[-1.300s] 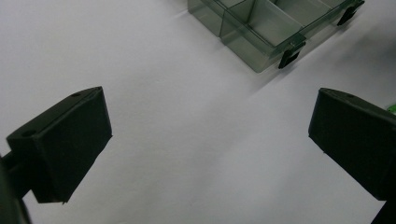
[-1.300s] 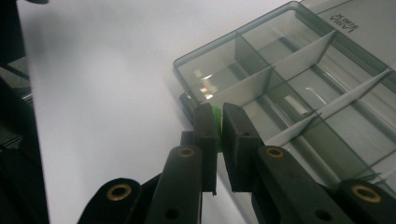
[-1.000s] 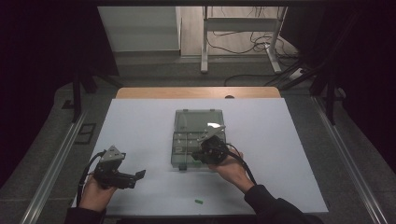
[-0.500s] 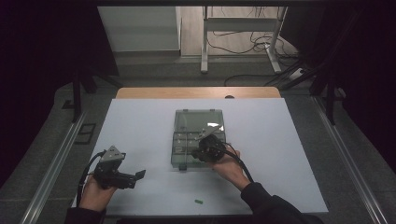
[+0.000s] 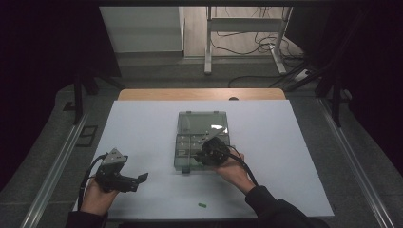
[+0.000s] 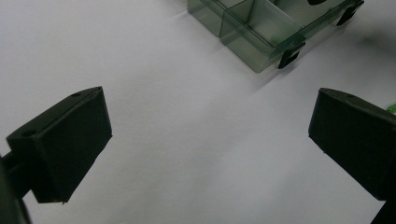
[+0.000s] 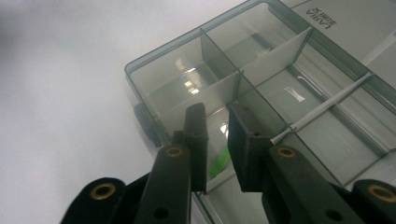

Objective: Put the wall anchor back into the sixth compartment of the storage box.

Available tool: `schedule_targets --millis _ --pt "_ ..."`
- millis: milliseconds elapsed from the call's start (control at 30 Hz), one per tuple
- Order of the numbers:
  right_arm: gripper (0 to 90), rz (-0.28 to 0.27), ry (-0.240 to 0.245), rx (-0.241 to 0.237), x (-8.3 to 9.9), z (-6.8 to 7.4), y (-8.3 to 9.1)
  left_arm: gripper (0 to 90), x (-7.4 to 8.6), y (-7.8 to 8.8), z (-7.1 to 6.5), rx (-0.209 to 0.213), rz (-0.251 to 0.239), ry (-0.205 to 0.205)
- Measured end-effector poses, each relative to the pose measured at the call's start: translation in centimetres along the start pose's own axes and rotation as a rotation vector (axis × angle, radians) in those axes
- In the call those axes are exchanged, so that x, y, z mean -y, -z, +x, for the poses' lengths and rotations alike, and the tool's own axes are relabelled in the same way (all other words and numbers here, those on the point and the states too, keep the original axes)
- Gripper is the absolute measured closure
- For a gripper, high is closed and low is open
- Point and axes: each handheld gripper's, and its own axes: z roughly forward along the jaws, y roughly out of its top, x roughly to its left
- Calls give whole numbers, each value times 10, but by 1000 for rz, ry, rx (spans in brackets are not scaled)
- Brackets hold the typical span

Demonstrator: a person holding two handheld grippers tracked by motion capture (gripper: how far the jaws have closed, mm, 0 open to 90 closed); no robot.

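Presently, right hand-held gripper (image 7: 215, 140): jaws a narrow gap apart, just been opening, poised over a front compartment of the compartment box (image 7: 261, 88); a green piece (image 7: 219, 163) lies in that compartment between and below the pads, which do not press on it. In the high view this right hand-held gripper (image 5: 209, 154) sits at the box's near right corner, toward 5 o'clock of the worktop's middle.

Left hand-held gripper (image 6: 205, 135): jaws wide, nothing between them, above bare worktop (image 6: 163, 116); at 8 o'clock in the high view (image 5: 135, 180), well apart from the box.

Compartment box (image 5: 202, 124): clear, lid open, mid-worktop.

Small green piece (image 5: 202, 205): loose on the worktop, at 6 o'clock near the front edge.
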Motion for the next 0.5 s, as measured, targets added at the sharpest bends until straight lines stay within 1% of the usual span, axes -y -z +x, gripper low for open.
schedule_targets --millis 400,500 --pt "630 -3 22 23 0 7 7 0 0 0 0 0 -1 0" --pt "591 -7 22 15 0 8 9 0 0 0 0 0 -2 -1"
